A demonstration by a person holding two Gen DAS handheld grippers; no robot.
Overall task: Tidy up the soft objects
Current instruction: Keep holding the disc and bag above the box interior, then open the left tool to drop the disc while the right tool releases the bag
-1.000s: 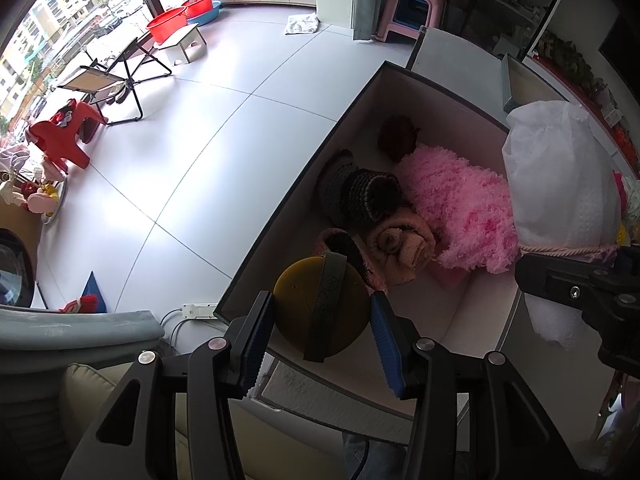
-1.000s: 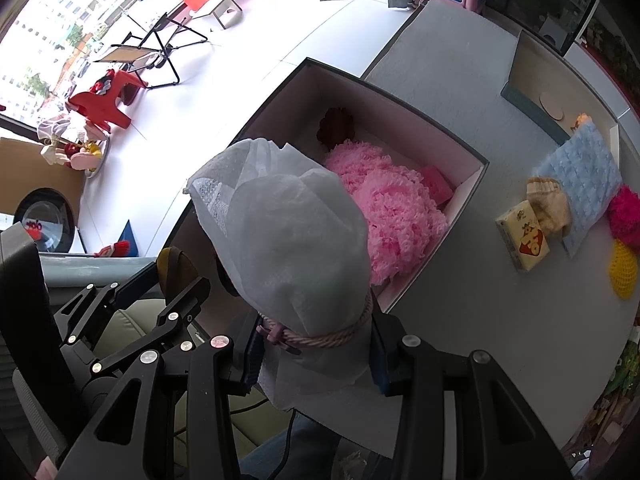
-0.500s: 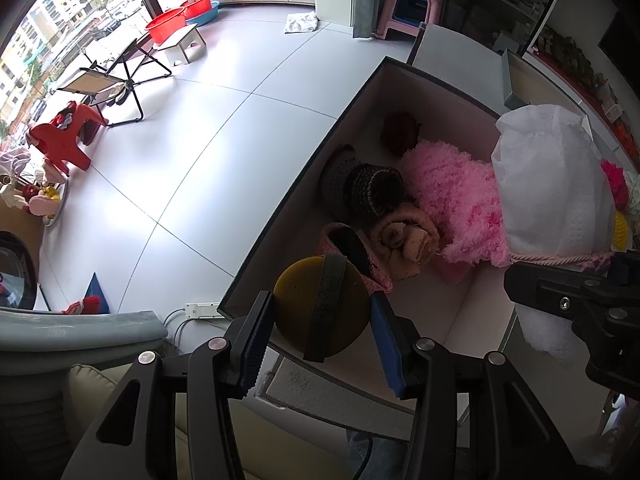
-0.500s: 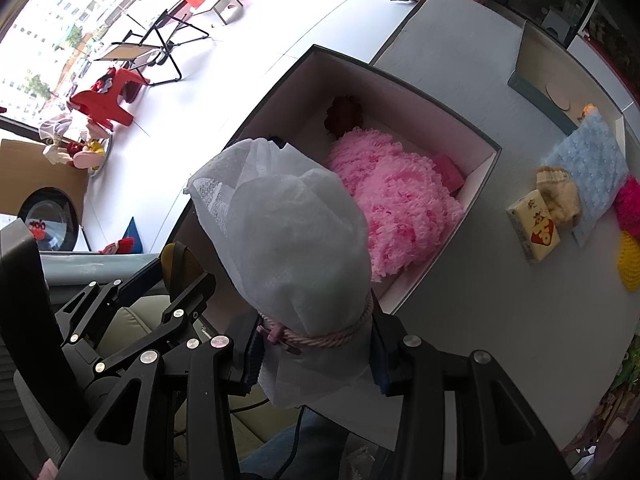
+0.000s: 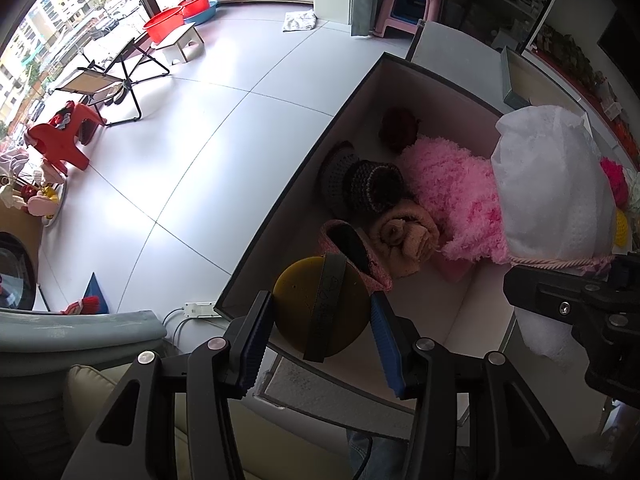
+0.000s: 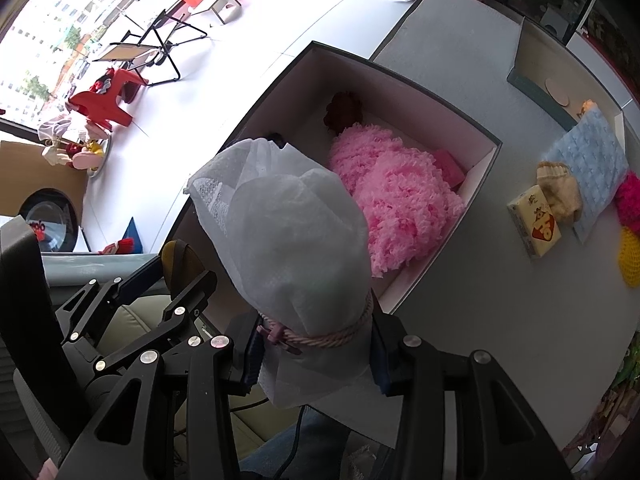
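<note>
My left gripper (image 5: 322, 334) is shut on a round mustard-yellow pad with a grey strap (image 5: 322, 308), held over the near left corner of the open dark-rimmed box (image 5: 304, 168). My right gripper (image 6: 314, 354) is shut on a white drawstring bag (image 6: 292, 240) at its pink cord, above the box's near edge (image 6: 440, 248); the bag (image 5: 556, 184) shows at the right of the left wrist view. In the box lie a fluffy pink item (image 5: 452, 196), a dark knitted piece (image 5: 372, 184), a rolled tan cloth (image 5: 404, 236), a pink-edged slipper (image 5: 352, 248) and a dark red ball (image 5: 400, 128).
On the grey table (image 6: 480, 300) right of the box lie a small yellow packet (image 6: 534, 226), a cream knit item (image 6: 560, 192), a blue textured cloth (image 6: 588, 168), and bright pink and yellow knit pieces (image 6: 628, 240). A low tray (image 6: 540, 76) stands further back. The floor is at the left.
Both views have shifted slightly against the box; the white bag now sits a little further left over the pink fluffy item. Both grips are unchanged.
</note>
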